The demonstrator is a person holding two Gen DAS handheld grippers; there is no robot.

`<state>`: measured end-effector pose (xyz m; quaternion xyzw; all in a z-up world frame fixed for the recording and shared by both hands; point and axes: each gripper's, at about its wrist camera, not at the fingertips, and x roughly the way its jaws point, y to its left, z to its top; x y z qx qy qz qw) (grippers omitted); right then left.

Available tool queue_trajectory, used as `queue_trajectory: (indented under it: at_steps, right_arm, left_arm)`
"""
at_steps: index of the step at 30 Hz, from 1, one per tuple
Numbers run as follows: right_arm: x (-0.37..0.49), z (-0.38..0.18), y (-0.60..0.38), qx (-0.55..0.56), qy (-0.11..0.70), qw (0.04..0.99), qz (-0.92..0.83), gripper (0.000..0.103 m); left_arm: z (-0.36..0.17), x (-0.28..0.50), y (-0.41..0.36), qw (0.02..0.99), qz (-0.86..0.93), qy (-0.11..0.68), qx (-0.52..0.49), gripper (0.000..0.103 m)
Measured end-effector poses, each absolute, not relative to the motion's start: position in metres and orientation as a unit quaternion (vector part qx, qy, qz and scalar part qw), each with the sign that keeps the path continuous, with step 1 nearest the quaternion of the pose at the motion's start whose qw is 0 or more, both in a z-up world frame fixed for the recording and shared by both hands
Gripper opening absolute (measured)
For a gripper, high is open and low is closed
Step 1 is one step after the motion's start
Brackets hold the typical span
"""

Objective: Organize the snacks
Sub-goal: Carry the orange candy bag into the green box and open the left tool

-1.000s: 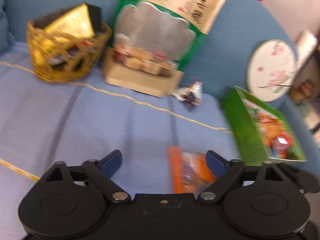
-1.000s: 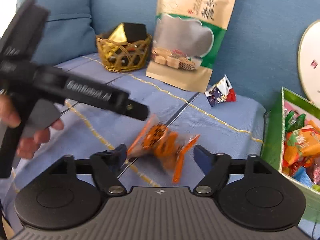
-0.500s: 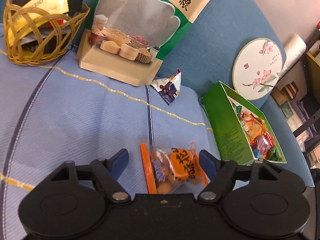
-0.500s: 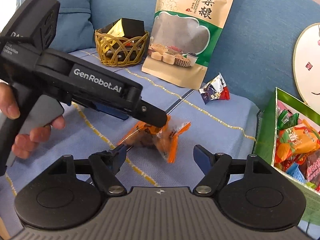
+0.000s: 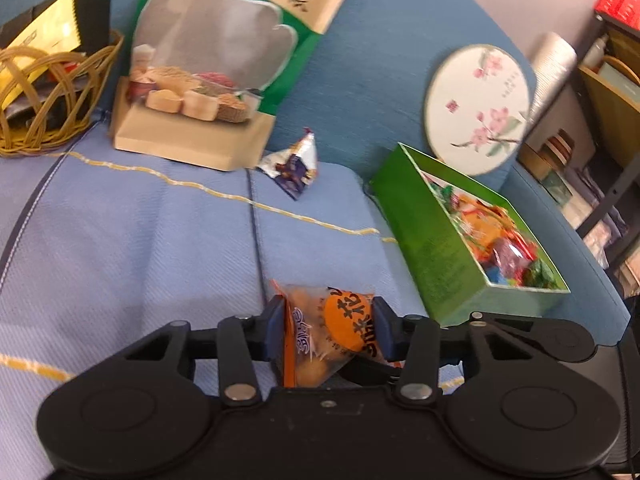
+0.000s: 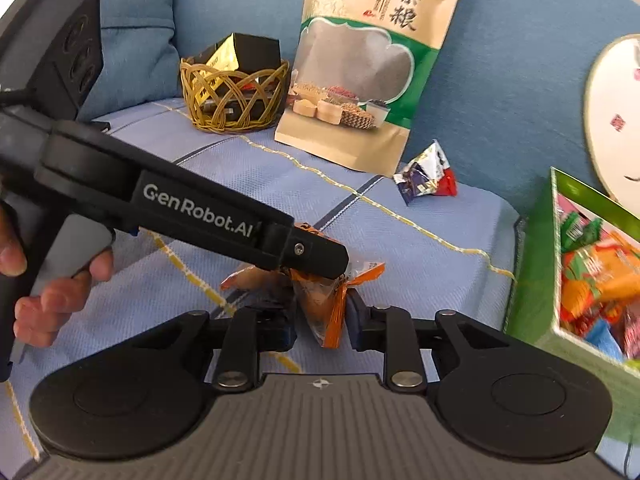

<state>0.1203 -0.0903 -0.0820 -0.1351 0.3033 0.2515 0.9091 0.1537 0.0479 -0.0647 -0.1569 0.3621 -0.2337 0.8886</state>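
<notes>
My left gripper point(image 5: 326, 330) is shut on an orange peanut snack packet point(image 5: 332, 332) just above the blue sofa seat. In the right wrist view the left gripper point(image 6: 316, 260) reaches in from the left, holding the same packet point(image 6: 324, 304). My right gripper point(image 6: 322, 326) has its jaws closed in around the packet's lower end. A green box point(image 5: 440, 248) full of wrapped snacks lies to the right; it also shows in the right wrist view point(image 6: 532, 264). A small blue and silver triangular snack point(image 5: 294, 166) lies by the backrest, also in the right wrist view point(image 6: 424, 174).
A wicker basket point(image 6: 236, 96) with black and gold packets stands at the back left. A large grain bag point(image 6: 360, 64) leans on the backrest. A round floral fan point(image 5: 478, 106) leans behind the green box. Shelves stand at the far right point(image 5: 600, 120).
My left gripper closed on the orange packet and lifted it slightly. My right gripper's jaws closed in around the packet's lower end.
</notes>
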Motion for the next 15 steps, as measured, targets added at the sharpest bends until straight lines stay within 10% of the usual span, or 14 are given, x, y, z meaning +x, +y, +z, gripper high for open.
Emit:
queue_trajectory:
  at_steps: [15]
  right_arm:
    - [0.109, -0.035, -0.186, -0.074, 0.202, 0.959, 0.186, 0.043]
  left_arm:
    - [0.008, 0.173, -0.064, 0.903, -0.289, 0.307, -0.084, 0.051]
